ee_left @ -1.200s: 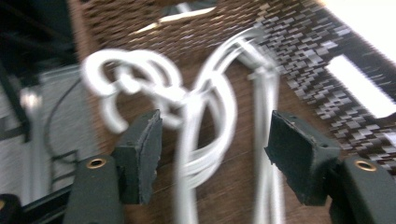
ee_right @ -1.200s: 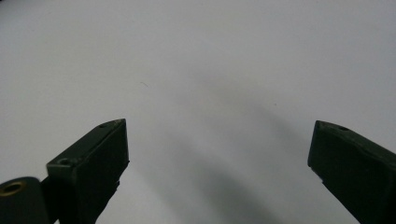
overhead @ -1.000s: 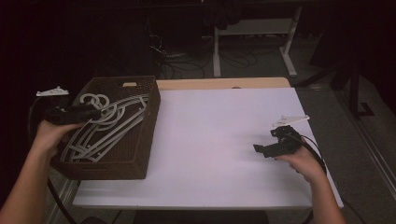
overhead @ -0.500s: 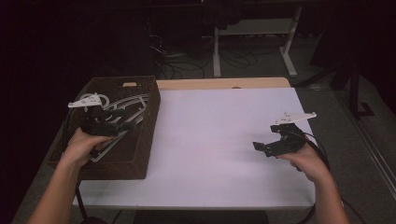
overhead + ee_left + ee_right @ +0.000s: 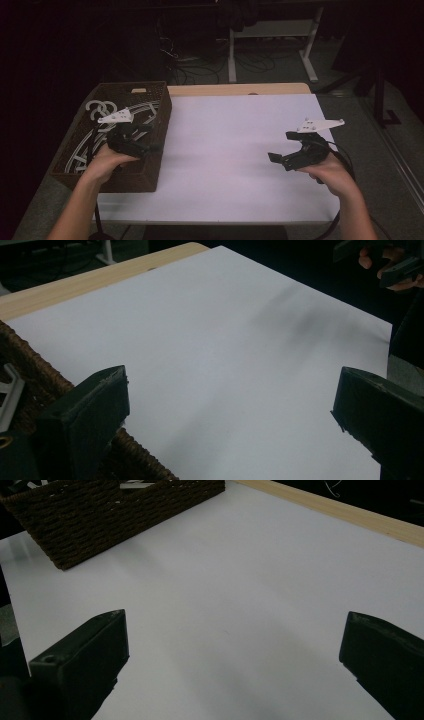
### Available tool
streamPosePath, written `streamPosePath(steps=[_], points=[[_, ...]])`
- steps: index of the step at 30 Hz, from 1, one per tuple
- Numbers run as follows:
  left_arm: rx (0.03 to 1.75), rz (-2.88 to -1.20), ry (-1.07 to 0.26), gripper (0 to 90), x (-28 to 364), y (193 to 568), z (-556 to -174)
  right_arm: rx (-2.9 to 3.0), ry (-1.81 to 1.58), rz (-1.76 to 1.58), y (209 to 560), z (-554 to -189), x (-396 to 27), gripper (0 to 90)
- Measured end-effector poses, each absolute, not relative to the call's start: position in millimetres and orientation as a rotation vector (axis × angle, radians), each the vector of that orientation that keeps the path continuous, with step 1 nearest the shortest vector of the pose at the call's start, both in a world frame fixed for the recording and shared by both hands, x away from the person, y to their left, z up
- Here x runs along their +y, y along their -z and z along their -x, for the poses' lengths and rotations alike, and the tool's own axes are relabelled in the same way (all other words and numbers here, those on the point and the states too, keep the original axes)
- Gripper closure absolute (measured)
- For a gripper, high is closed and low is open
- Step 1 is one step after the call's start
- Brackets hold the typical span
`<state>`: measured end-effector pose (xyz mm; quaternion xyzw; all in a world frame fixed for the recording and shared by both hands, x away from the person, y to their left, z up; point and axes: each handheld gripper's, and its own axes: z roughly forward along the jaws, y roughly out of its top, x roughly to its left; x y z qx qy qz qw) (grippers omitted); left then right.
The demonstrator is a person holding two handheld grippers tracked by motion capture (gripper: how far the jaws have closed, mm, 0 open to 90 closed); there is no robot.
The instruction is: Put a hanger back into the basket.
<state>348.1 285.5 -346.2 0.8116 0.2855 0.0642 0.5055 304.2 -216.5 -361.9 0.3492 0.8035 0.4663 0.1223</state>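
The left tool (image 5: 145, 142) sits in the person's left hand (image 5: 107, 161), jaws just opened wide and empty. The right tool (image 5: 281, 155), gripped by the right hand (image 5: 327, 172), also gapes wide, holding nothing.

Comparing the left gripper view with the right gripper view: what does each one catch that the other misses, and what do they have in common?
Left gripper view: the inside of the wicker basket close up with a white hanger edge, plus the person's other hand far off. Right gripper view: the basket's outer wall from across the table. Both: open black jaws with nothing between them, the white sheet and the wooden table edge.
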Motion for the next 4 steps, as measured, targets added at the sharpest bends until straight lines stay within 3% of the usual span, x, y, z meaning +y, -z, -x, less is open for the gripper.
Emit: streamPosePath(steps=[4], points=[[0.682,-1.964,-0.151,1.2,284.0,348.7,-348.0,2.343,-1.361,-1.017,362.4,-303.7,-216.3,0.0]])
